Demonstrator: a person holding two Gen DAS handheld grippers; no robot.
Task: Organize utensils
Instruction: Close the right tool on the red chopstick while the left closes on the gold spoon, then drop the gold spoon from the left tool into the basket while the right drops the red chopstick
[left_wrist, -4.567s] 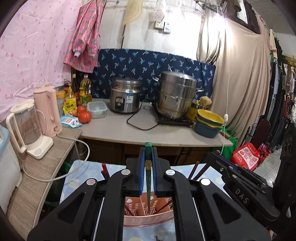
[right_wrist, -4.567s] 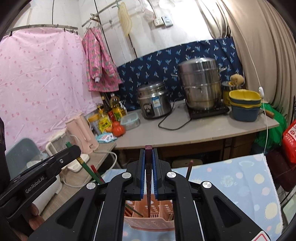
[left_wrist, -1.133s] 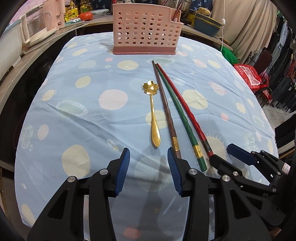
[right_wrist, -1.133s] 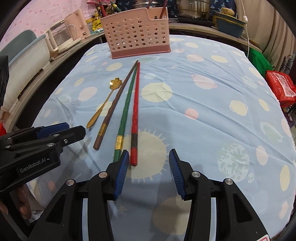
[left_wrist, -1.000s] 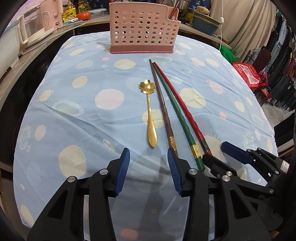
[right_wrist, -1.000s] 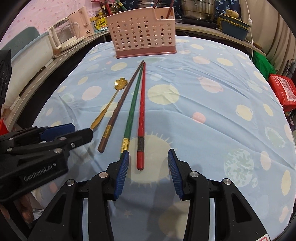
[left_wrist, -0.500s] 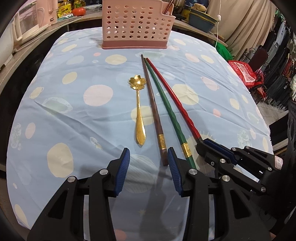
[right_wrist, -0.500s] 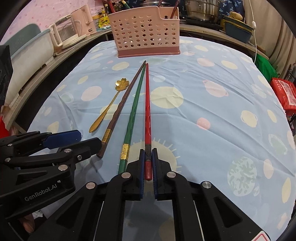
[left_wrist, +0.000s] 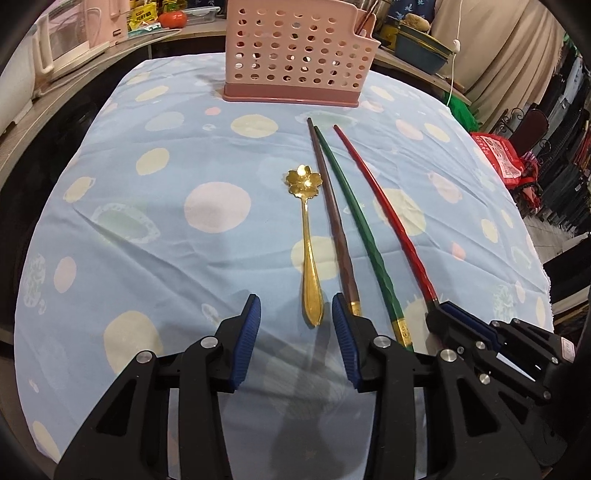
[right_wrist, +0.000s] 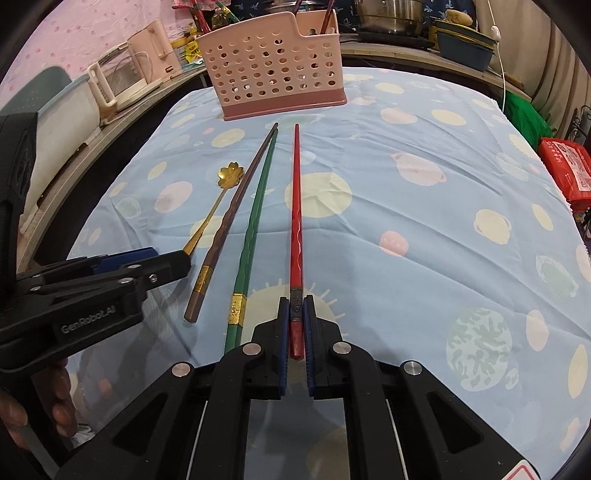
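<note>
In the left wrist view, the left gripper stood spread, its jaws just narrowing around the gold spoon handle's tip without pressing it, the pink basket beyond. In the right wrist view, the right gripper pinched the red chopstick beside the green chopstick and brown chopstick.

both wrist views look steeply down, close over the worktop, facing the pink basket at its far end. they share the spoon, the chopsticks and the basket; the left view sits further left.
</note>
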